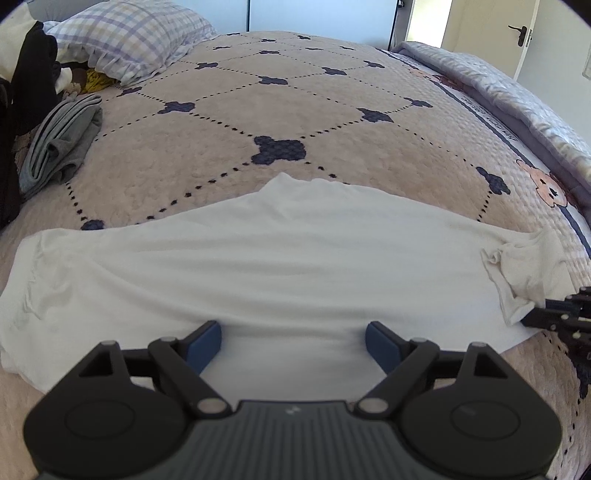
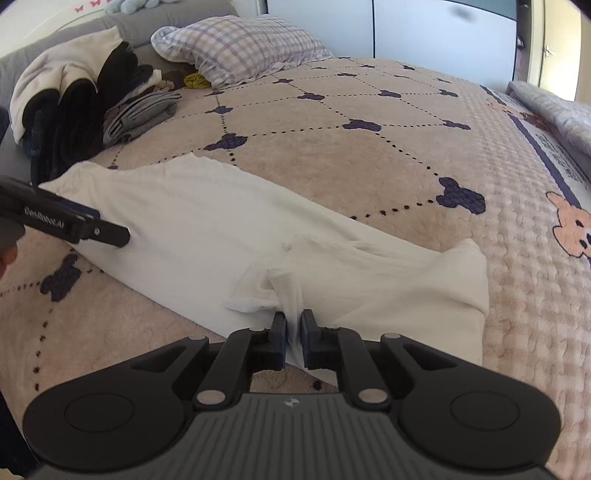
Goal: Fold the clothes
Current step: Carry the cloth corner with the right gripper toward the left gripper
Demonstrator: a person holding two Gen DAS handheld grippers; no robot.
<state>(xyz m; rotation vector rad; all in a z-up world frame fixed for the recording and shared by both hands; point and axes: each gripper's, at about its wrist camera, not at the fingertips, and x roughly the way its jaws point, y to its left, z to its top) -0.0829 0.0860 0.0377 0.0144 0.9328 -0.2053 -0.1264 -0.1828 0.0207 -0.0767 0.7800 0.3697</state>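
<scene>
One white cotton T-shirt (image 1: 280, 258) lies spread across the lower half of the left wrist frame, on a beige quilted bedspread (image 1: 295, 110) stitched with dotted diamond lines and dark blue clover shapes. In the right wrist frame the same shirt (image 2: 207, 214) runs from centre left down to the lower right, with one sleeve bunched up near the bottom centre

Two grippers show. The left gripper (image 1: 293, 343) sits at the bottom centre of its own frame with its two blue pads spread wide apart above the near edge of the shirt; nothing is pinched between them. It also appears at the left edge of the right wrist frame (image 2: 110, 232), its black tip against the shirt's left end. The right gripper (image 2: 293, 328) has its two blue pads drawn close together on a gathered fold of the white fabric, clamping it. In the left wrist frame its black tip (image 1: 539, 314) shows at the right edge, at the crumpled sleeve

Away from the shirt, one folded grey garment (image 1: 62, 144) lies at centre left of the left wrist frame, well apart from the shirt. One checked lilac and white pillow (image 1: 133, 33) rests at the upper left. One heap of black and cream clothes (image 2: 74, 99) fills the upper left of the right wrist frame, just beside the grey garment. One pale lilac folded quilt (image 1: 517, 96) lies along the upper right edge of the bed
</scene>
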